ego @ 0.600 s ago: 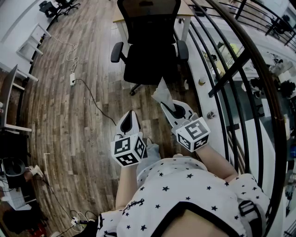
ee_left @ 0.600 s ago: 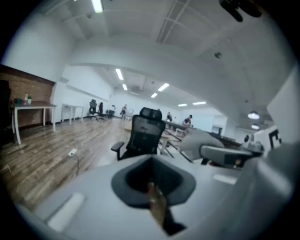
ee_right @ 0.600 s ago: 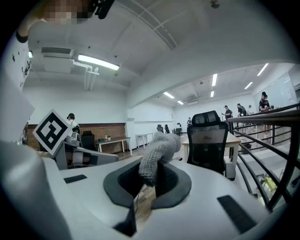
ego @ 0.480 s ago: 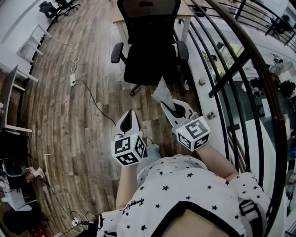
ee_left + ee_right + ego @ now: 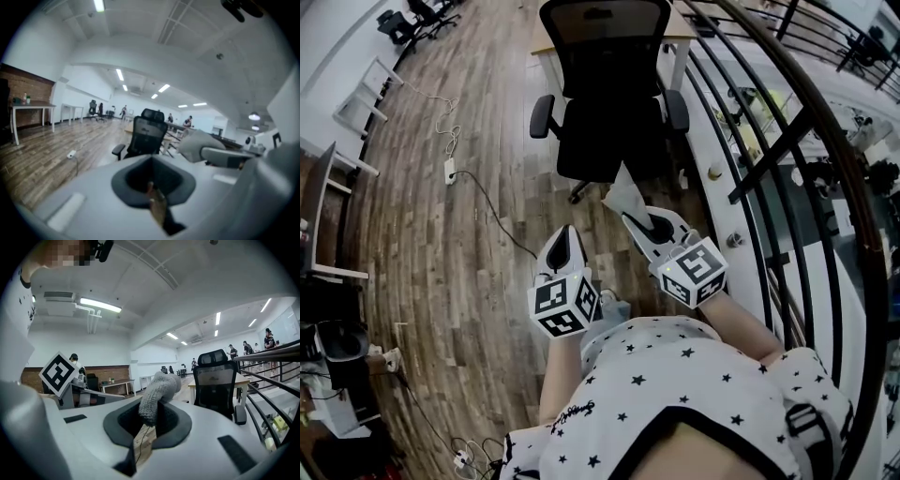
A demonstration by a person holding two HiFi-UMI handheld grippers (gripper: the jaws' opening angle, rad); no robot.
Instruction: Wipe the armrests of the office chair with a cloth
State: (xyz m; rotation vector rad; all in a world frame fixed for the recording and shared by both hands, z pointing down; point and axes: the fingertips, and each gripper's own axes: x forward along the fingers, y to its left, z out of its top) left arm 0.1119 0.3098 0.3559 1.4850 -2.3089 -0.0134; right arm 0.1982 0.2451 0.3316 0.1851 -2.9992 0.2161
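Note:
The black office chair [image 5: 609,103] stands ahead on the wood floor, with its left armrest [image 5: 542,114] and right armrest [image 5: 677,110] both bare. My right gripper [image 5: 630,218] is shut on a pale grey cloth [image 5: 624,190] that sticks up past its tip, well short of the chair. The right gripper view shows the cloth [image 5: 157,392] drooping over the jaws and the chair [image 5: 215,385] beyond. My left gripper [image 5: 565,236] hangs beside it, shut and holding nothing. In the left gripper view the chair [image 5: 146,136] is far off.
A desk [image 5: 680,33] stands behind the chair. A black railing [image 5: 787,141] and a white ledge [image 5: 710,141] with small items run along the right. A power strip [image 5: 450,171] and cables lie on the floor at left.
The view has shifted slightly, so the chair sits a little lower in frame. Both grippers keep almost the same pose, and the cloth is still held.

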